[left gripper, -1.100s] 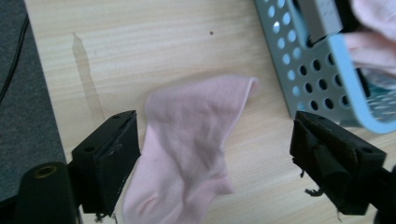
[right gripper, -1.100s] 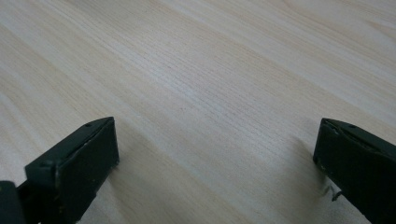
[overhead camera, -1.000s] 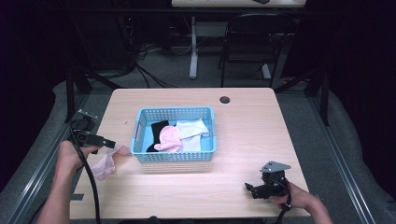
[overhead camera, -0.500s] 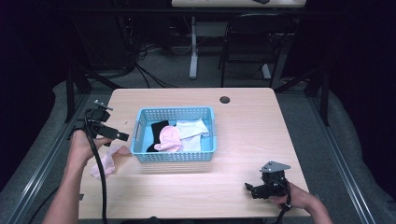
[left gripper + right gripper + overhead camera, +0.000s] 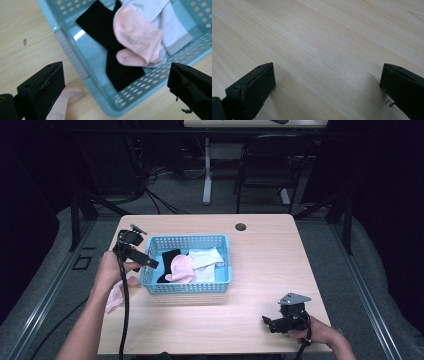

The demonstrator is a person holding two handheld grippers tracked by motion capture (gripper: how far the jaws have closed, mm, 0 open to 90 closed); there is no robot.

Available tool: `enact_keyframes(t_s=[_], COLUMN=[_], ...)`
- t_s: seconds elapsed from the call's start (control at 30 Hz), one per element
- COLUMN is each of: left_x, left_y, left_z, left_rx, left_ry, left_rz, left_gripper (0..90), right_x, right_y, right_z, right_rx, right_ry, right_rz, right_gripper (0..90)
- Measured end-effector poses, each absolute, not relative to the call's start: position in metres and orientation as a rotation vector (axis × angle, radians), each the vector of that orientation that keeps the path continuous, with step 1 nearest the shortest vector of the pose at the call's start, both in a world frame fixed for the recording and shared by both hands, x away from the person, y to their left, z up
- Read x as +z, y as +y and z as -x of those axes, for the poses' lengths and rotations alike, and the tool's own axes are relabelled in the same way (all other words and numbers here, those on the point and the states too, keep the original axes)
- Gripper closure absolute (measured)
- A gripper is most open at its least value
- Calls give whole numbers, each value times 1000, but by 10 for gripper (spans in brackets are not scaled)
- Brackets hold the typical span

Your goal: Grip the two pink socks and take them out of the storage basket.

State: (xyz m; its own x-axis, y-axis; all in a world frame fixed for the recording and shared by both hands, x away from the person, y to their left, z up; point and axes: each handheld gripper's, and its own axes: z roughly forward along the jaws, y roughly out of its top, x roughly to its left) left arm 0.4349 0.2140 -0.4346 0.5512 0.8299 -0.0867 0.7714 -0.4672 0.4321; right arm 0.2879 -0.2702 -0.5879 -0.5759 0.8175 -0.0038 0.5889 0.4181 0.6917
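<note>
Over at the left side of the wooden surface (image 5: 260, 245), the left gripper (image 5: 150, 261) hangs above the left rim of a light blue basket (image 5: 187, 287), its jaws spread wide with nothing between them. Inside the basket lie a black sock (image 5: 110, 50), a pink sock (image 5: 136, 42) folded across it, and white socks (image 5: 172, 32) toward the far side. Another pink sock (image 5: 116, 295) lies on the surface just outside the basket's left wall, beside the person's left hand (image 5: 109, 272). Well apart, near the front right corner, the right gripper (image 5: 270, 322) rests low over bare wood, its jaws likewise wide open and empty. A small dark round hole (image 5: 240, 226) sits near the surface's far edge.
</note>
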Motion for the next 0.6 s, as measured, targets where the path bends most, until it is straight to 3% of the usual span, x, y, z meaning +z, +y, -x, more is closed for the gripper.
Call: enact_keyframes(t_s=[0.6], left_x=[-476], left_y=[134], left_z=[-459], left_rx=[120], left_ry=[1157], left_rz=[-2555], left_gripper=[0], right_x=[-588], right_y=[-270], right_z=[-287], right_rx=[933], right_ry=[2342], right_rz=[-1213], right_gripper=[0])
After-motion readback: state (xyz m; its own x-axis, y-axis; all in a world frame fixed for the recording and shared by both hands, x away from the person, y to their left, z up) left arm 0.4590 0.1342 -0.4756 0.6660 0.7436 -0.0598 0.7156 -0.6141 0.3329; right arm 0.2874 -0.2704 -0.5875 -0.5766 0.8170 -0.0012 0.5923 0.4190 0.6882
